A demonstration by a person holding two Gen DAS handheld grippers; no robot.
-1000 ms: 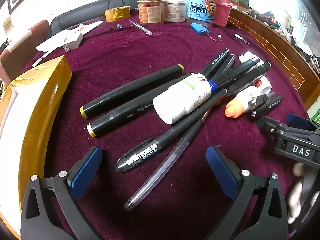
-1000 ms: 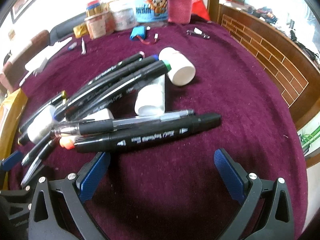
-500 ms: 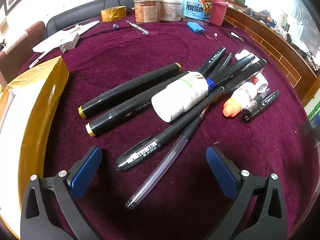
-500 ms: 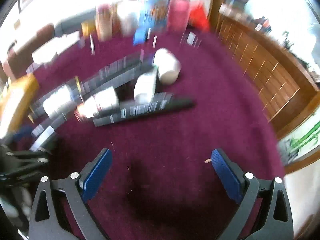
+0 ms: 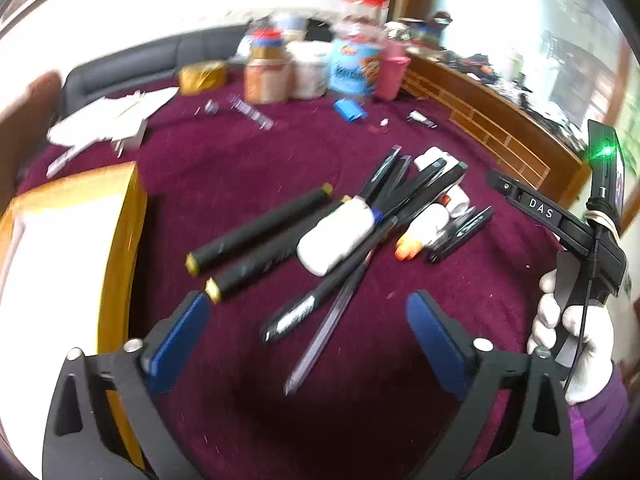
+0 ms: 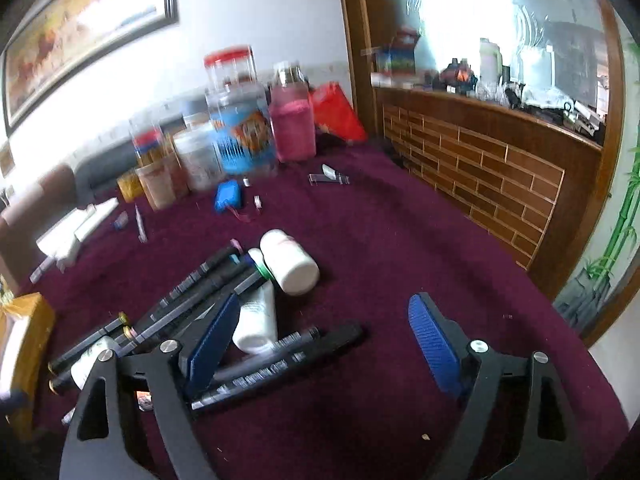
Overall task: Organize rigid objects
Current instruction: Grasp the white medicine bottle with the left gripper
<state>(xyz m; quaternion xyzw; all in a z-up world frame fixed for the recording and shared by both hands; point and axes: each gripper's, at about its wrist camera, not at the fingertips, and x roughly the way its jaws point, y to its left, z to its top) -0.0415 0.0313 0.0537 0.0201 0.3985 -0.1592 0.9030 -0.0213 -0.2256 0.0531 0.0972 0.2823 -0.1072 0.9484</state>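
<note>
Left wrist view: your 2 grippers, left (image 5: 306, 322) and right (image 6: 322, 338), gape wide, holding nothing; marker pile (image 5: 320, 228) unsorted, gold box (image 5: 120, 216) untouched.

I am looking over a round table draped in dark maroon velvet cloth (image 6: 400, 240). A wooden counter with a brick-pattern front (image 6: 500, 168) is curving behind it. A gilt-framed painting (image 6: 80, 24) is hanging on the white wall (image 6: 248, 8), and daylight is glaring through the window (image 6: 480, 12).
</note>
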